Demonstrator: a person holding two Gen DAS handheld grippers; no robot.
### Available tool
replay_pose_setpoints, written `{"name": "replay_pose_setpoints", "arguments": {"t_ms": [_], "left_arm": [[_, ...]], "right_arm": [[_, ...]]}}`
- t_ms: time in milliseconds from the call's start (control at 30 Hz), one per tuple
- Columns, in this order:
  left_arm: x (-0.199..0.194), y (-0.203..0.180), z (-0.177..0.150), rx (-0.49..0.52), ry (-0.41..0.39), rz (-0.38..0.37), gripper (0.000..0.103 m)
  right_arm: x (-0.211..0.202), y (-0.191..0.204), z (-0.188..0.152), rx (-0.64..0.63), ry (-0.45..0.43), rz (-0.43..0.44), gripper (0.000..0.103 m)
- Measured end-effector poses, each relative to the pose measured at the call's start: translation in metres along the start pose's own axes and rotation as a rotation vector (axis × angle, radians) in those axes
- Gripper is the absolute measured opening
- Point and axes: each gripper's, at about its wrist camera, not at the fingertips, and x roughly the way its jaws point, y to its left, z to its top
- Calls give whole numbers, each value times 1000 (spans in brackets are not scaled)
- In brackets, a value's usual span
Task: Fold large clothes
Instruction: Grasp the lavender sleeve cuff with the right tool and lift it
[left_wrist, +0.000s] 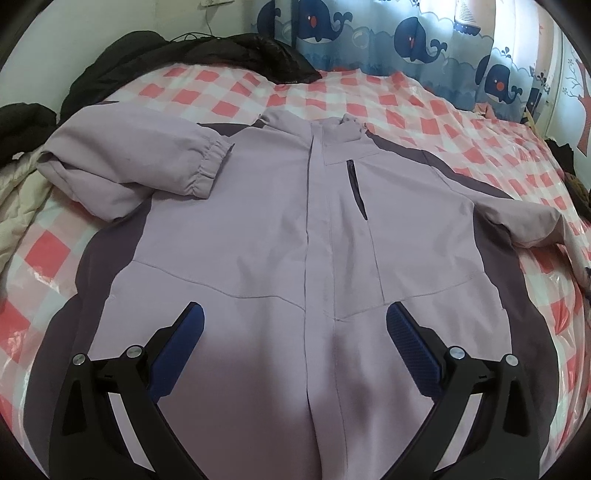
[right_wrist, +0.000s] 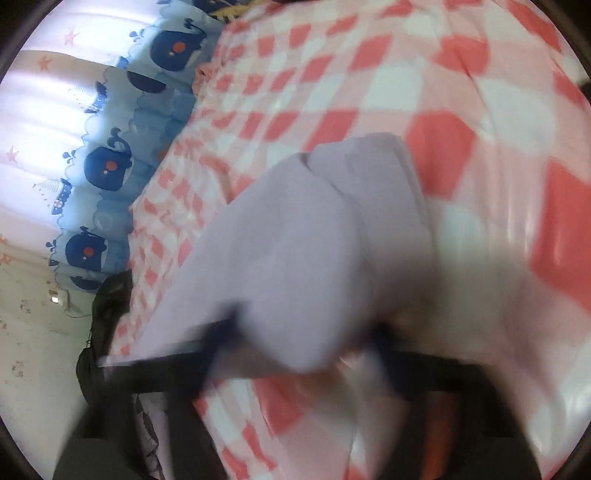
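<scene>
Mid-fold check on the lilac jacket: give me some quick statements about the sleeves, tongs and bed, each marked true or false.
1. The lilac zip-front jacket lies front up on the red-and-white checked bed cover. True.
2. Both sleeves are folded across the chest. False: only one sleeve is; the other sleeve stretches outward.
3. The left tongs grip the hem. False: open, holding nothing.
4. Whale-print curtains hang behind the bed. True.

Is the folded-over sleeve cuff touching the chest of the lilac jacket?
Touching. The left wrist view shows the cuff of the folded sleeve lying flat on the lilac jacket chest, with no gap beneath it.
</scene>
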Motion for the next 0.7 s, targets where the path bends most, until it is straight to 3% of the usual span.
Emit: {"name": "replay_pose_setpoints", "arguments": {"t_ms": [100,267,400,467,567,633,700], "left_arm": [[1,2,1,-5,6,-23,95],[-3,1,7,-33,-11,-95,95],[-7,1,13,-124,-2,-188,95],[-7,-3,11,-156,-7,-225,95],[5,-15,3,-141,11,-244,95],[21,-26,-7,-106,69,-240,95],[33,-30,-15,-95,121,-248,95]], "right_arm": [[5,32,27,-74,-51,2,15],[-53,155,87,-383,-242,117,12],[-80,211,126,-502,-350,158,12],[-71,200,153,-462,-374,124,12],[-38,142,179,-352,-368,-2,12],[-5,91,190,-236,-289,-86,14],[20,15,186,-50,-163,-176,23]]}}
